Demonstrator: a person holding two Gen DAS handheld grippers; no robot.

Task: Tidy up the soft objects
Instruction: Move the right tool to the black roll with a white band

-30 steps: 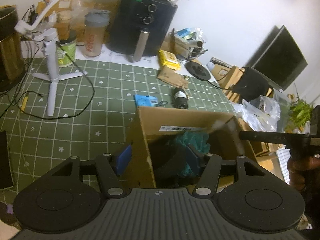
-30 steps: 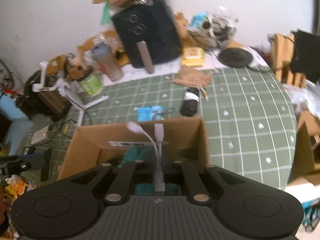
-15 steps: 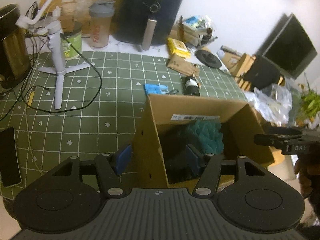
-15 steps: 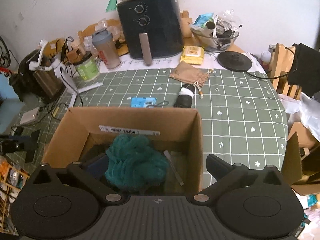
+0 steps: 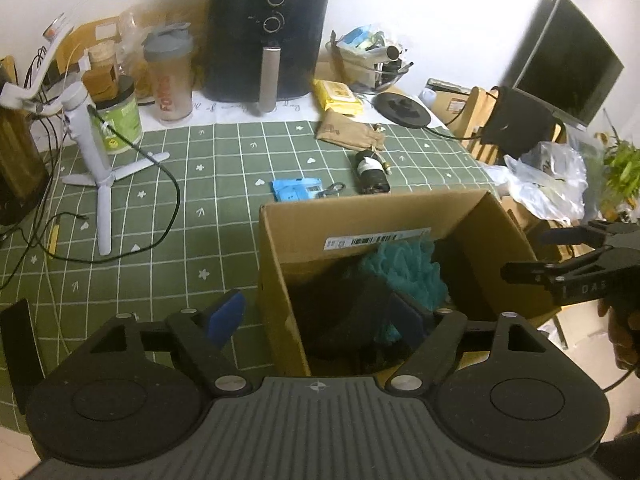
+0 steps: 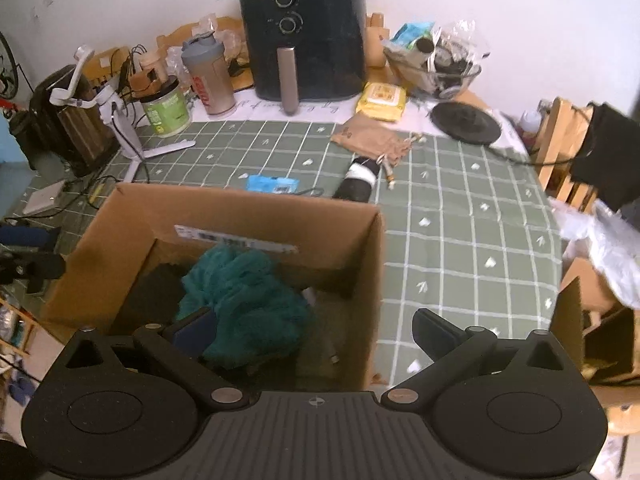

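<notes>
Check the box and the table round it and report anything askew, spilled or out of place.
Nothing spilled or damaged. The teal fabric lies bunched in the box, not folded. A black bottle lies on its side on the tablecloth beside a tan pouch. Both tools are open and hold nothing.

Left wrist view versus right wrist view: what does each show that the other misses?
Only the left wrist view shows the dark monitor, a green plant, a black phone at the table edge and the right hand-held gripper, open beside the box. Only the right wrist view shows a flat white device and part of a bicycle wheel. Both show the cardboard box holding the teal fluffy cloth, the black air fryer and the green grid tablecloth.
</notes>
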